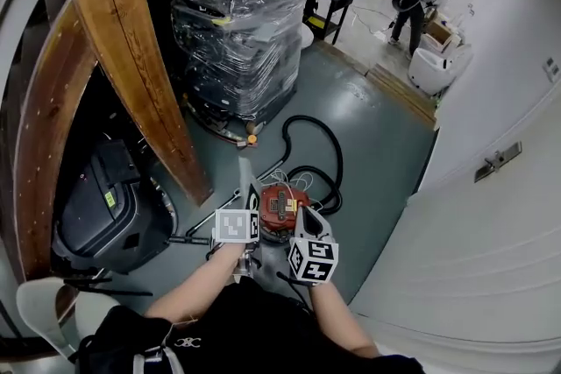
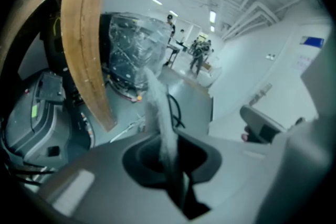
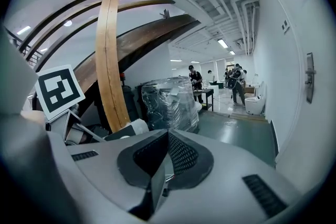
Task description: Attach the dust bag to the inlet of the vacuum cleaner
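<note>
L gripper clamping dust bag, R gripper shut

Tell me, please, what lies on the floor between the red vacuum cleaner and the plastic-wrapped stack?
In the head view, a loop of black hose lies on the floor between the vacuum cleaner and the wrapped stack.

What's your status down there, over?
Left gripper shut on dust bag. Right gripper shut, empty. Red vacuum cleaner below, bag not attached. Black hose looped alongside.
</note>
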### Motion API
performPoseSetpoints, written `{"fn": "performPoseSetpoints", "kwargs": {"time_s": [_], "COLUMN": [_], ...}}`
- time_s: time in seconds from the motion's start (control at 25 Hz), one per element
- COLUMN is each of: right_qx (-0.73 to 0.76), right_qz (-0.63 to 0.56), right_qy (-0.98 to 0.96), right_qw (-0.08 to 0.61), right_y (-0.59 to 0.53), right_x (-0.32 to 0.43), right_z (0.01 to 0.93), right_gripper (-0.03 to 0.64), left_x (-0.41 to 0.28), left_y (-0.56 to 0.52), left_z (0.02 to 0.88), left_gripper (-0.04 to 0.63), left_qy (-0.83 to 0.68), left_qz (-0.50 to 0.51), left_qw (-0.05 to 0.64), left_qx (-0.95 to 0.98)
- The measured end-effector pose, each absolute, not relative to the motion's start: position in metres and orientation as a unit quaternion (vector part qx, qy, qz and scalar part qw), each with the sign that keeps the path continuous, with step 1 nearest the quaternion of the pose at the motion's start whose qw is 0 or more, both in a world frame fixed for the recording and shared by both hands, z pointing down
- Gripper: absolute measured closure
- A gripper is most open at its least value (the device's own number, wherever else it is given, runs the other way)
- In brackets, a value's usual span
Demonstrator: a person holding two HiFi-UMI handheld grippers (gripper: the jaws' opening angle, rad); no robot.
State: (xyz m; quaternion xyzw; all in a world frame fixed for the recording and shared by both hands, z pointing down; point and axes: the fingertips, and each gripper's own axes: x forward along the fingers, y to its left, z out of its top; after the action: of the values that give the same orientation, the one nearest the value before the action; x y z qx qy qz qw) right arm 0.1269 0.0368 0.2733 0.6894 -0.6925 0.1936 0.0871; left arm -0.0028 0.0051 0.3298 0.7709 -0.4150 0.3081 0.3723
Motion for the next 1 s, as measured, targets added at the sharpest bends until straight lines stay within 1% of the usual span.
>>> {"fn": "performPoseSetpoints", "kwargs": {"time_s": [0.28, 0.52, 0.68, 0.76, 1.0], "right_qx": [0.692, 0.672, 0.652, 0.638, 0.598], "right_qz": [0.217, 0.252, 0.265, 0.274, 0.310], "right_qy": [-0.683, -0.687, -0.698, -0.705, -0.714], "right_qw": [0.093, 0.117, 0.133, 0.146, 0.193], "right_y": [-0.004, -0.020, -0.043, -0.052, -0.044], "right_x": [0.130, 0.129, 0.126, 0.128, 0.125], "right_z": [0.298, 0.328, 0.360, 0.377, 0.430], "right_gripper": [0.618, 0.618, 0.618, 0.618, 0.617], "left_x": [-0.017, -0.043, -0.058, -0.063, -0.088], "left_y": [-0.033, -0.041, -0.064, -0.074, -0.061], "left_z": [0.348, 0.378, 0.408, 0.421, 0.467], "left_gripper": [0.571, 0.571, 0.572, 0.571, 0.572], "left_qy": [-0.424, -0.446, -0.456, -0.465, -0.492], "left_qz": [0.323, 0.342, 0.355, 0.355, 0.366], "left_qw": [0.364, 0.387, 0.369, 0.363, 0.370], "left_qx": [0.764, 0.731, 0.728, 0.725, 0.698]}}
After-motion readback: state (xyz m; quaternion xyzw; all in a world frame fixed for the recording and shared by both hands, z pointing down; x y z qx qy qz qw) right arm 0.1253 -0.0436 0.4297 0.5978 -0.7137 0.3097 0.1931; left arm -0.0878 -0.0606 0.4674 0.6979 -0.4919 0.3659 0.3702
